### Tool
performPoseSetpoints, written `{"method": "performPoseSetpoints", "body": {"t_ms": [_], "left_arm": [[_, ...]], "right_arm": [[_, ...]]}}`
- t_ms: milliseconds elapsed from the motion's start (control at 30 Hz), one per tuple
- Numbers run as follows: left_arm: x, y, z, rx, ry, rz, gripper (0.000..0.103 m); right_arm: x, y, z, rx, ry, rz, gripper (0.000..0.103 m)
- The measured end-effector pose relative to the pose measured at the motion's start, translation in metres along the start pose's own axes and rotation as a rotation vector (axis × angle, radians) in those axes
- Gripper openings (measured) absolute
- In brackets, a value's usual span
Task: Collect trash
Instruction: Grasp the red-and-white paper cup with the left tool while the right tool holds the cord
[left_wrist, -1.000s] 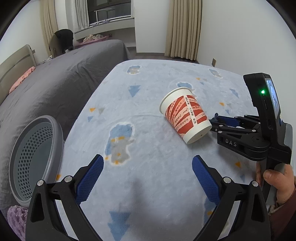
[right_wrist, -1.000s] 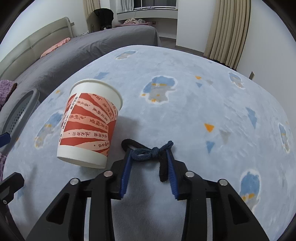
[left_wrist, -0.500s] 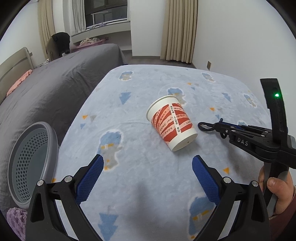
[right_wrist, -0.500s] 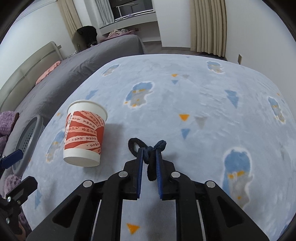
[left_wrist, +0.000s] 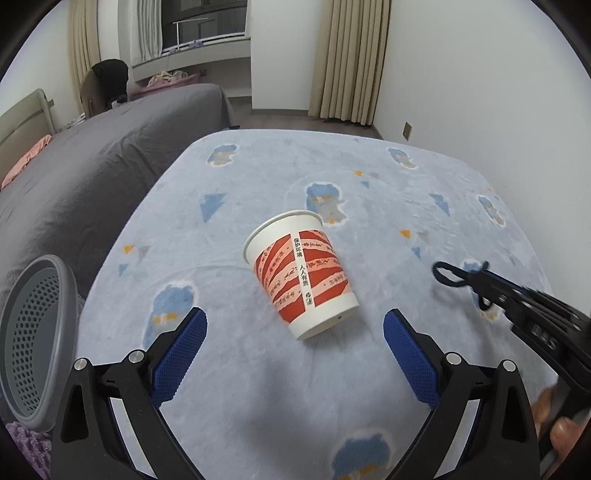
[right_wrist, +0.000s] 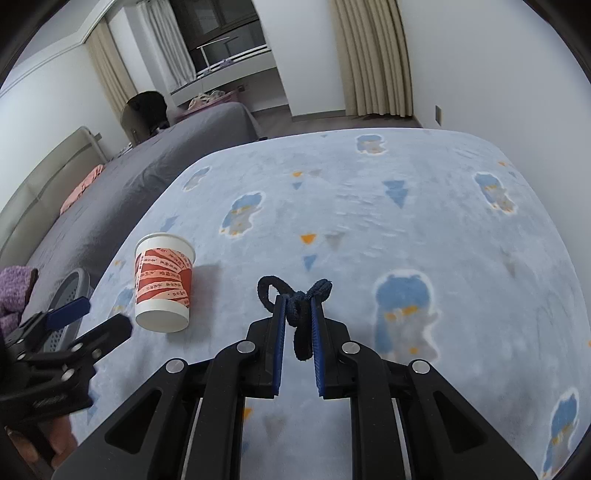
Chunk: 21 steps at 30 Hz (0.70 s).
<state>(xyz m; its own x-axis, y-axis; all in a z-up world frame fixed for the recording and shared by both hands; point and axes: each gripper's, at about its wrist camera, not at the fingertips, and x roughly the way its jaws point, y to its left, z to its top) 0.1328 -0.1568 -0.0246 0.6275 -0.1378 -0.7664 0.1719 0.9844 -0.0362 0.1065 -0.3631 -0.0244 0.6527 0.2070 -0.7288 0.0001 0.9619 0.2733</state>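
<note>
A red-and-white paper cup (left_wrist: 303, 275) lies tilted on the pale blue blanket (left_wrist: 258, 184), mouth towards the far left; it also shows in the right wrist view (right_wrist: 163, 282). My left gripper (left_wrist: 293, 345) is open and empty, just short of the cup. My right gripper (right_wrist: 298, 308) is shut on a knotted dark blue hair tie (right_wrist: 295, 295), held above the blanket to the right of the cup. The hair tie also shows in the left wrist view (left_wrist: 460, 275).
A grey perforated basket (left_wrist: 31, 350) stands off the blanket's left edge, beside a purple cloth (right_wrist: 13, 288). A grey bed (left_wrist: 92, 155) lies beyond on the left. White walls and curtains (left_wrist: 351, 59) stand at the back.
My right gripper closed on the hair tie and lifted it off the blanket, back and to the right. My left gripper has drawn nearer the cup.
</note>
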Motion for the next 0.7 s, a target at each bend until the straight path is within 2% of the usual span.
{"method": "performPoseSetpoints", "body": {"t_ms": [467, 500, 533, 600, 700], "left_arm": [[0.052, -0.003, 0.016, -0.075, 0.047, 0.021, 0.094], [0.056, -0.002, 0.015, -0.08, 0.059, 0.017, 0.091], [0.058, -0.002, 0.015, -0.082, 0.065, 0.012, 0.081], [0.063, -0.002, 0.014, -0.082, 0.086, -0.009, 0.068], [0.061, 0.002, 0.012, -0.091, 0.08, -0.031, 0.065]], "right_arm": [[-0.006, -0.009, 0.002, 0.014, -0.014, 0.023, 0.013], [-0.006, -0.009, 0.001, 0.014, -0.013, 0.024, 0.013], [-0.005, -0.009, 0.002, 0.014, -0.012, 0.024, 0.013], [-0.005, -0.009, 0.001, 0.013, -0.011, 0.023, 0.013], [-0.005, -0.008, 0.001, 0.009, -0.009, 0.018, 0.013]]}}
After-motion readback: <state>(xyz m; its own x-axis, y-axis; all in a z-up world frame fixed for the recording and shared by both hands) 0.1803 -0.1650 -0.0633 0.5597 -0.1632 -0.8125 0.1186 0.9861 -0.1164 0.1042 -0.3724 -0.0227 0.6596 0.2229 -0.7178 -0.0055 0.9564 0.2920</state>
